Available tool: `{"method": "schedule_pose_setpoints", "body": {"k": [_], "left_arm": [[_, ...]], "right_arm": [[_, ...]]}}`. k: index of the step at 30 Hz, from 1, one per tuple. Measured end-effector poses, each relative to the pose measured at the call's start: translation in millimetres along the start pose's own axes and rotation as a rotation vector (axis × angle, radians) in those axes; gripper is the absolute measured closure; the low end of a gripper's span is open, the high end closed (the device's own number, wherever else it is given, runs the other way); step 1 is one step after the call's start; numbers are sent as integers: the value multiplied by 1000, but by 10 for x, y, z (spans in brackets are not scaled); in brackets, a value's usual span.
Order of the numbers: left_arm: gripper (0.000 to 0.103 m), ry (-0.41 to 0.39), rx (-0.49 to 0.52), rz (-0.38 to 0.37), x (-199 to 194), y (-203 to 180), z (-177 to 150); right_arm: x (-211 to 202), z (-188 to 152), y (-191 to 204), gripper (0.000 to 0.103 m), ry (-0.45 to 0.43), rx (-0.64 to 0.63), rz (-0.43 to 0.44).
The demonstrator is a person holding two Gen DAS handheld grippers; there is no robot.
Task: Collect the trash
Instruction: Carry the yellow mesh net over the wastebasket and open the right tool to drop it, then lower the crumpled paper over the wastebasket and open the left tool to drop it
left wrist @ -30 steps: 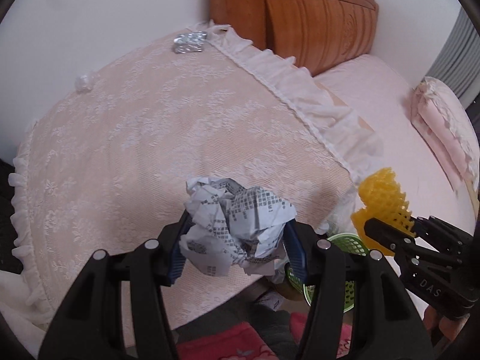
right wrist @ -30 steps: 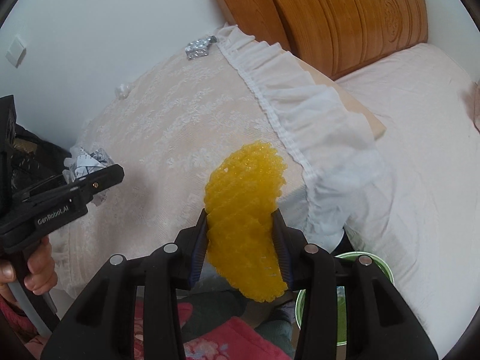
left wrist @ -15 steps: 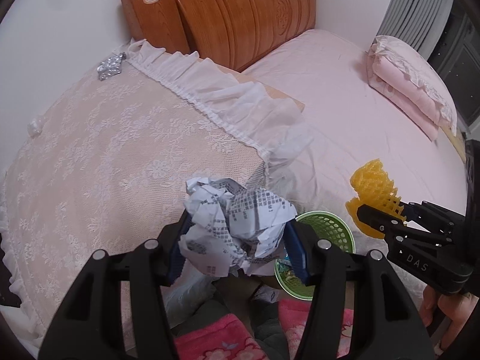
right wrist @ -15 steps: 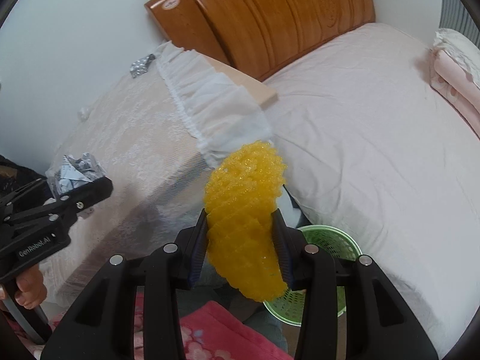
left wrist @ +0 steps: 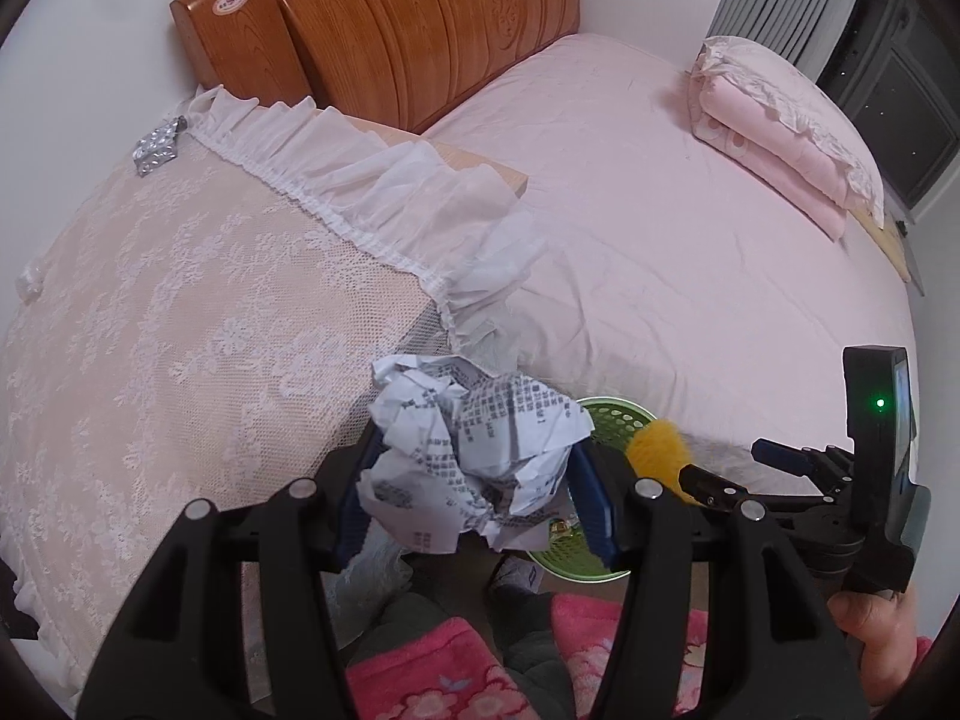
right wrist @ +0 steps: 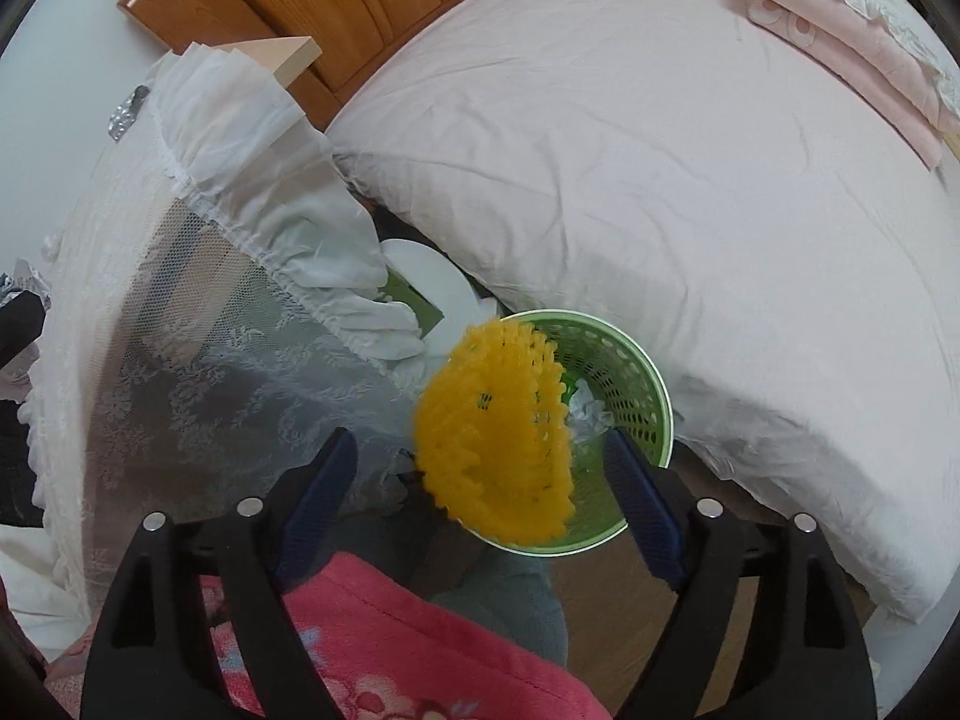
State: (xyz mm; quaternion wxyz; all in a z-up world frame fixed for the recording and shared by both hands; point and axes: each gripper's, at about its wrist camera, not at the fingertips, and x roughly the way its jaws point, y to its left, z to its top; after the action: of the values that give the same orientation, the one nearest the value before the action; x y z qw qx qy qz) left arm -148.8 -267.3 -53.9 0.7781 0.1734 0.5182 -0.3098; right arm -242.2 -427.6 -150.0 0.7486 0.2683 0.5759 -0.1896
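- Trash, 2 pcs in play, plus the green basket (right wrist: 645, 387) they belong in: basket stands on the floor w/ the bed edge on one side & the lace-covered side table on the other; crumpled white stuff lies inside it.
- Bed (left wrist: 660, 228): pink sheet, wooden headboard (left wrist: 420, 30) at the wall, folded pink bedding (left wrist: 780, 138) on the far side.
- Side table (left wrist: 180, 300): lace cloth w/ a white ruffle on the side toward the bed. A silver foil scrap (left wrist: 157, 147) lies at its far corner, near the headboard; a small clear scrap sits at the left edge.
- Pink floral fabric (right wrist: 390, 648) fills the bottom of both views, under my grippers.
- My right gripper (right wrist: 483, 501): jaws have just been opening & now stand wide, both blue pads clear of the yellow foam net (right wrist: 495, 426). Net is loose btwn them, blurred, overlapping the near-left part of the basket rim. Cannot tell whether it touches the rim.
- My left gripper (left wrist: 474, 498): clamped on the crumpled printed paper ball (left wrist: 474, 450), pads pressing it from both sides. Ball sits beside the table's near corner, basket partly hidden behind it.
- In the left view a hand (left wrist: 882, 636) grips the right gripper's handle, lower right.
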Motion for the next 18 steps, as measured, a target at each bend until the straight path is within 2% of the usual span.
{"method": "schedule_pose_setpoints", "body": {"k": [6, 14, 18], "left_arm": [[48, 5, 14, -3, 12, -62, -27], [48, 15, 23, -2, 26, -111, -68], [48, 55, 90, -39, 142, -268, -115]], "right_arm": [[-29, -41, -208, 14, -4, 56, 4], [-55, -21, -262, 14, -17, 98, 6], [-131, -26, -336, 14, -51, 113, -24]]}}
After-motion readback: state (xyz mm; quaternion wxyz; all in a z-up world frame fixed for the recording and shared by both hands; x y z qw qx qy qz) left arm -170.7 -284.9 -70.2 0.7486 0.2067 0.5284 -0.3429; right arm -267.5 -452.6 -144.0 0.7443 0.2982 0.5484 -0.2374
